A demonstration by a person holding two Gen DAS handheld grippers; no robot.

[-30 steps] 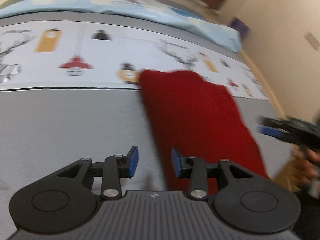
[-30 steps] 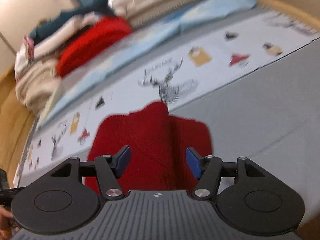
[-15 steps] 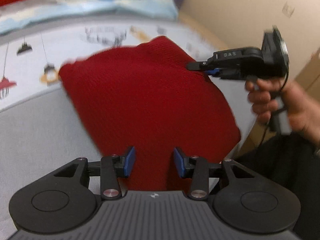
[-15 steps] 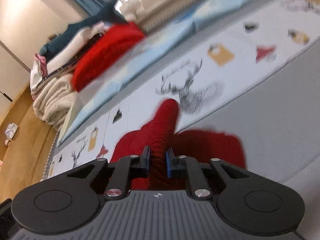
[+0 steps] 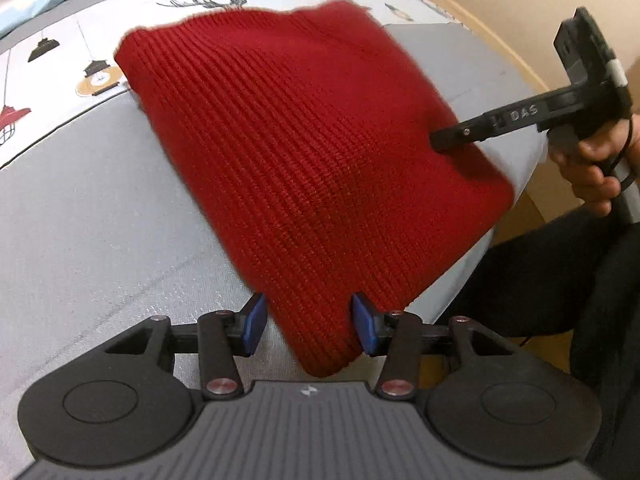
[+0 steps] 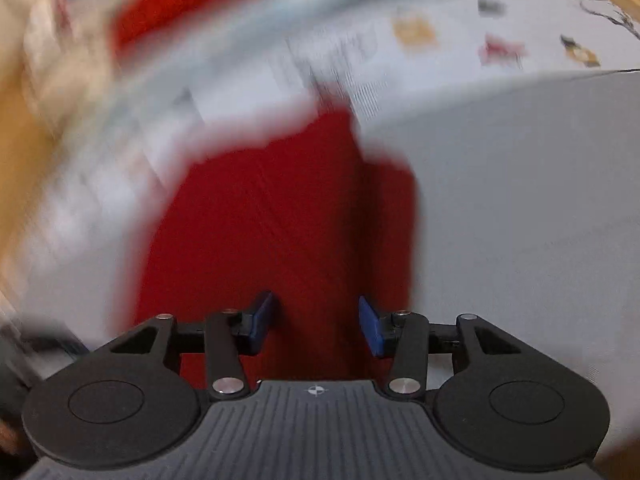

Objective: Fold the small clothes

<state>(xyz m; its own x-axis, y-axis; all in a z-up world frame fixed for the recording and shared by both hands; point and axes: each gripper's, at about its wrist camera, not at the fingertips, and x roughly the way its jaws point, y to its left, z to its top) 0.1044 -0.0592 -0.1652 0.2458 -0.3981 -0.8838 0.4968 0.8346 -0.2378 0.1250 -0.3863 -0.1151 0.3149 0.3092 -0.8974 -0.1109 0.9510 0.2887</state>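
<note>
Jaws of the left gripper (image 5: 306, 326) stand apart, with the near corner of one red ribbed knit garment (image 5: 304, 152) lying between the blue pads (image 5: 254, 322) without being clamped. Jaws of the right gripper (image 6: 316, 322) also stand apart; its blue pads (image 6: 262, 316) hover over the same red garment (image 6: 280, 240), and contact cannot be determined because the right wrist view is blurred.

In the left wrist view, the right gripper (image 5: 442, 144) enters from the right side, angled down toward the garment's right edge, with its tip at or just above the knit. One bare hand (image 5: 588, 164) wraps its handle.

Garment count: one. It lies flat on the grey bed sheet (image 5: 92, 216), its far edge overlapping the white printed band (image 5: 60, 64) that carries lantern and deer-antler motifs. Its right edge reaches close to the mattress edge.

Beyond the band, the right wrist view shows a blurred red mass (image 6: 180, 4) among pale piled fabrics (image 6: 56, 52); the item count there cannot be determined.
</note>
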